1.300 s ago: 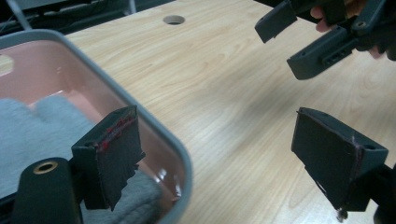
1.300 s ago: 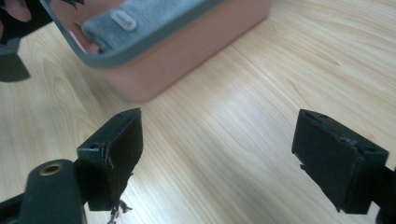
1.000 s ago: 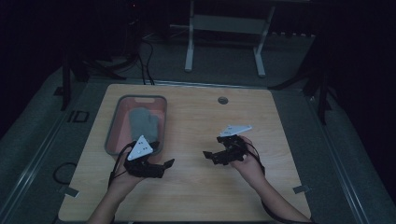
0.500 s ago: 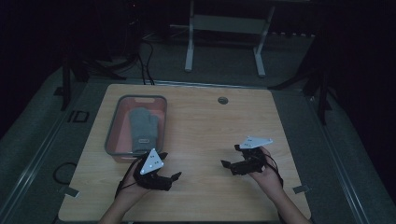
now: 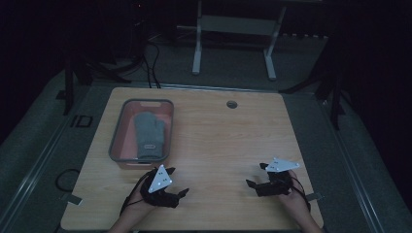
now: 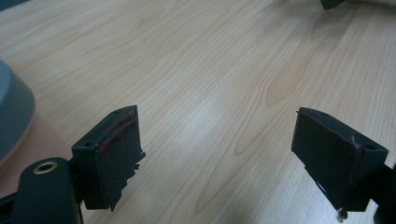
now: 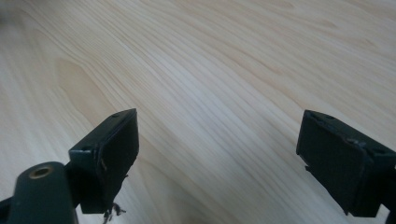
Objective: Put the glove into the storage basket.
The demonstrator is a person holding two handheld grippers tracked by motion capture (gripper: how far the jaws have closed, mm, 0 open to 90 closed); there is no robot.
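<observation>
Your left gripper [image 5: 180,193] sits nearest the mitten [image 5: 146,136], lying lengthwise in the tray [image 5: 116,138] upper left; both grippers' jaws are released, empty.

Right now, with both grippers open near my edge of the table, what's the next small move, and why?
Probably ease the left gripper forward toward the grey mitten lying in the tray. Its jaws stand wide apart with nothing between them, the tray sits just ahead of it, and the right gripper is well off to the other side over bare table.
</observation>
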